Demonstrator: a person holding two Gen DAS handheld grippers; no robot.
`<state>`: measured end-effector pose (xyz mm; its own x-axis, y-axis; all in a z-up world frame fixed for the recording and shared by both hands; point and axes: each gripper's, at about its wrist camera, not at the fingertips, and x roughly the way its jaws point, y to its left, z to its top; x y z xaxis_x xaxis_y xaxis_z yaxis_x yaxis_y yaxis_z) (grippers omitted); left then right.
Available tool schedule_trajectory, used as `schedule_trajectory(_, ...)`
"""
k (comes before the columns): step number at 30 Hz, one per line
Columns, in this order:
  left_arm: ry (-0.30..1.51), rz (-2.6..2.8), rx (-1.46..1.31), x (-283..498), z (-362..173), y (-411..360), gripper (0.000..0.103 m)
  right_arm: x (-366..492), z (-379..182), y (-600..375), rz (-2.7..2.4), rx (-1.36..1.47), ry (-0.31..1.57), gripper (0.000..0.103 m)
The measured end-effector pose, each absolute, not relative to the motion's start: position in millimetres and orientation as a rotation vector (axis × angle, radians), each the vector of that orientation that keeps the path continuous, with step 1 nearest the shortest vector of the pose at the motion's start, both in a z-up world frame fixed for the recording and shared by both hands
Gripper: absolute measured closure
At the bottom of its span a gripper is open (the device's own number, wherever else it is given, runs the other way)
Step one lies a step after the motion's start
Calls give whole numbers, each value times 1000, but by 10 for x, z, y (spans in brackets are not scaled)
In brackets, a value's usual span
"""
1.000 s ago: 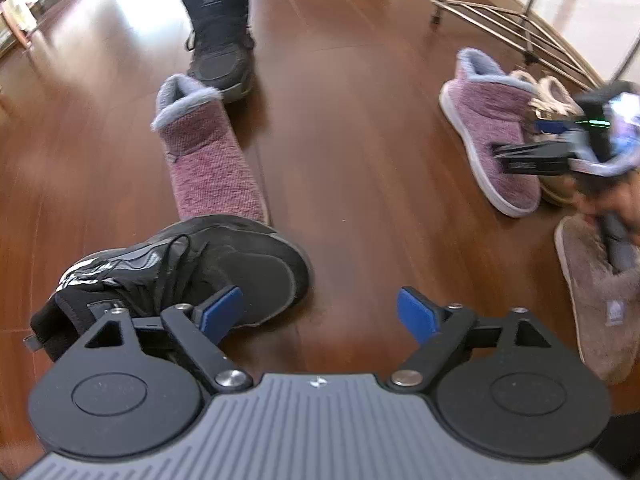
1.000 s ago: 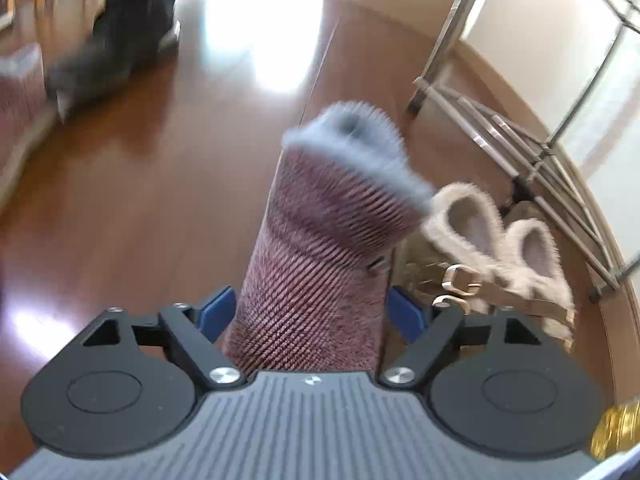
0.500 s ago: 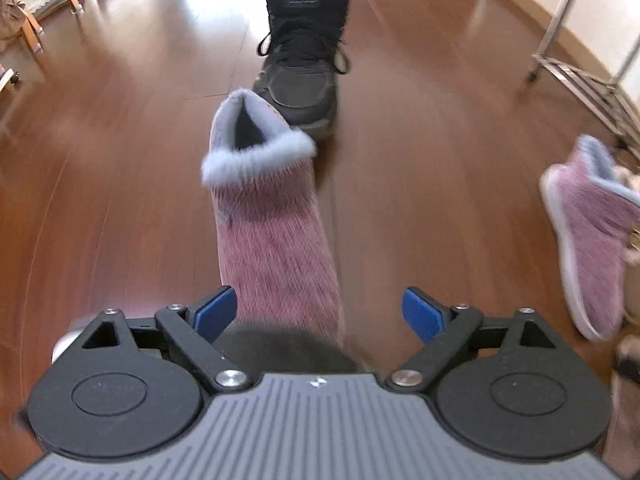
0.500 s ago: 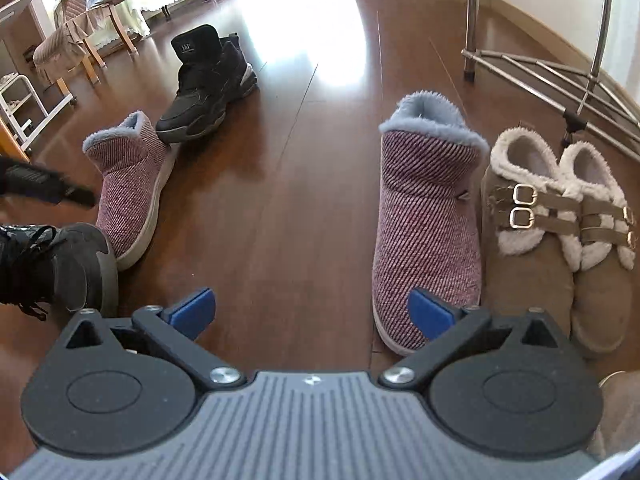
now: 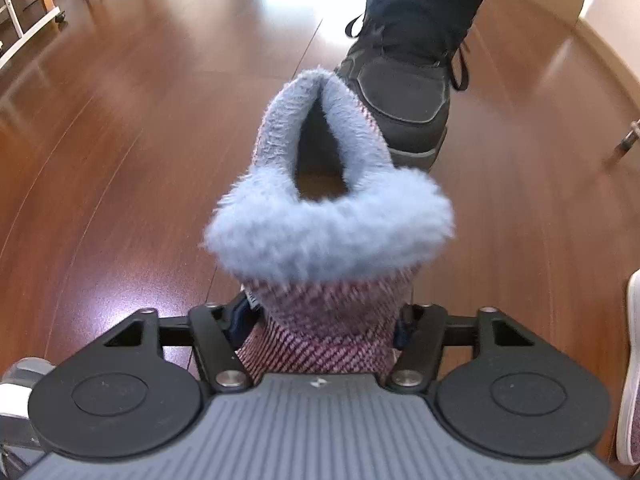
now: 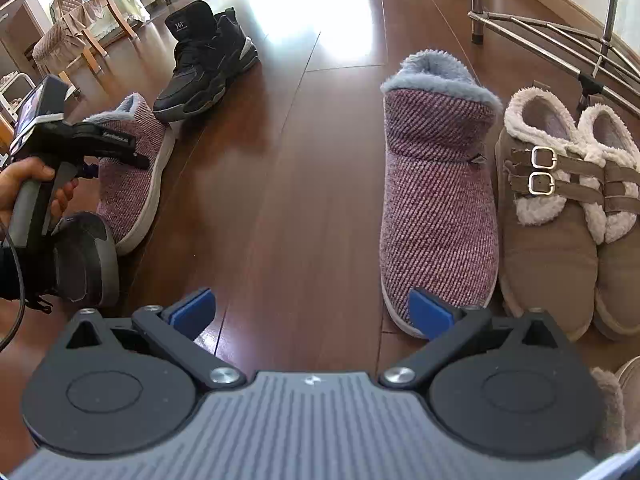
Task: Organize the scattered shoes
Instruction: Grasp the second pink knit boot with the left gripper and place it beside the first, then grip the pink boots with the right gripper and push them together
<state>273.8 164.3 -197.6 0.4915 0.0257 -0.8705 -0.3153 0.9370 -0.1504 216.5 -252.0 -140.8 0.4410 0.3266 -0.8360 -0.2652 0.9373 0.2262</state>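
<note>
A pink knit slipper (image 5: 328,220) with a blue fleece cuff stands on the wooden floor, and my left gripper (image 5: 320,324) is closing on its sides, the pads pressing into the knit. The right wrist view shows the same slipper (image 6: 132,184) at the left, with the left gripper (image 6: 132,152) over it in a person's hand (image 6: 24,184). Its mate (image 6: 440,208) stands at the right, beside a pair of tan fleece-lined slippers (image 6: 548,232). My right gripper (image 6: 312,312) hangs open above bare floor, nothing between its fingers.
One black high-top sneaker (image 5: 408,60) lies just beyond the held slipper, also seen as the far sneaker (image 6: 204,60). A second black sneaker (image 6: 84,256) lies near the hand. A metal rack (image 6: 560,28) stands at the far right, a wooden chair (image 6: 76,36) at the far left.
My left gripper moved from the near black sneaker forward and down over the pink slipper and closed on it. My right gripper let go of the other pink slipper and drew back, open.
</note>
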Motion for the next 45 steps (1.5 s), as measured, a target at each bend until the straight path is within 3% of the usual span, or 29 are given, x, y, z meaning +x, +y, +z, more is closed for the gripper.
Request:
schedule_trajectory(6, 827, 177, -419, 2128, -1632, 1682, 47, 2176, -1383, -2562, 378, 76, 1030, 2)
schedule_trajectory(10, 786, 85, -281, 2012, -1309, 1286, 47, 2181, -1357, -2624, 360, 98, 1013, 2)
schedule_trajectory(20, 1042, -51, -336, 2476, -1816, -47, 41, 2175, -1208, -2712, 311, 112, 939, 2)
schedule_trajectory(24, 1118, -186, -316, 2395, -1703, -242, 34, 2146, -1204, -2857, 271, 129, 940, 2)
schedule_trajectory(30, 1122, -183, -98, 1866, -1134, -91, 19, 2143, -1303, -2961, 247, 182, 961, 1)
schedule_trajectory(36, 1310, -87, -47, 1320, -791, 299, 19, 2125, -1467, -2536, 386, 135, 957, 1)
schedule_trajectory(45, 1265, -74, 75, 1034, -608, 327, 18, 2563, -1758, -1416, 439, -120, 813, 3)
